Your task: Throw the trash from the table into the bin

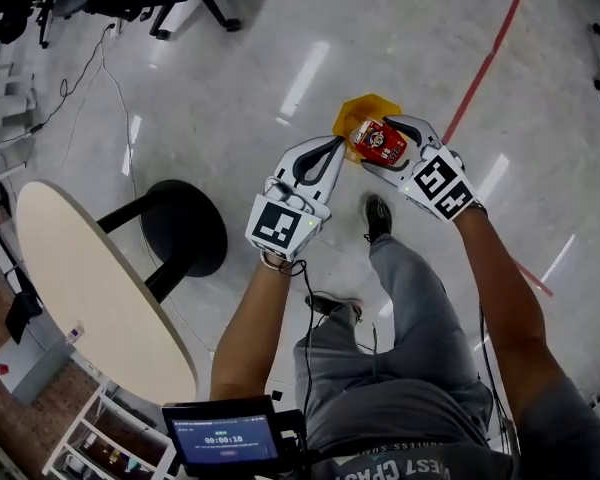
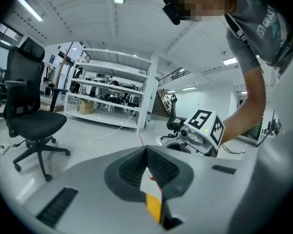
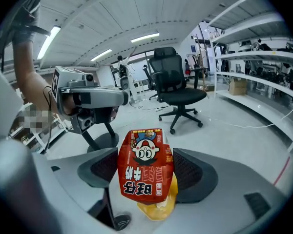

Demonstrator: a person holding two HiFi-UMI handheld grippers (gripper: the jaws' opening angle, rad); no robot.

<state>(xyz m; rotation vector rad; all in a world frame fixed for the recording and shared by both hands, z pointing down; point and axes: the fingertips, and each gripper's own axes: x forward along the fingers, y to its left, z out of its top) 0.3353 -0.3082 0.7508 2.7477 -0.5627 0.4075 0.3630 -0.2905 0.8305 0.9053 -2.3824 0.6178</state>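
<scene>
The surface (image 1: 90, 288) sits at eight o'clock. My left claw (image 1: 334, 149) pinches a yellow wrapper (image 1: 370, 108); at one o'clock my right claw (image 1: 382, 138) clamps a red snack packet (image 1: 380, 148). I judge I'm mid-carry. No bin shows, so next I find it.

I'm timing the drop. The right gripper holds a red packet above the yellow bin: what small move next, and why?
Probably open the right gripper: its jaws pinch the red packet, which in the head view appears to hang over the yellow bin on the floor, so it should fall in.
</scene>
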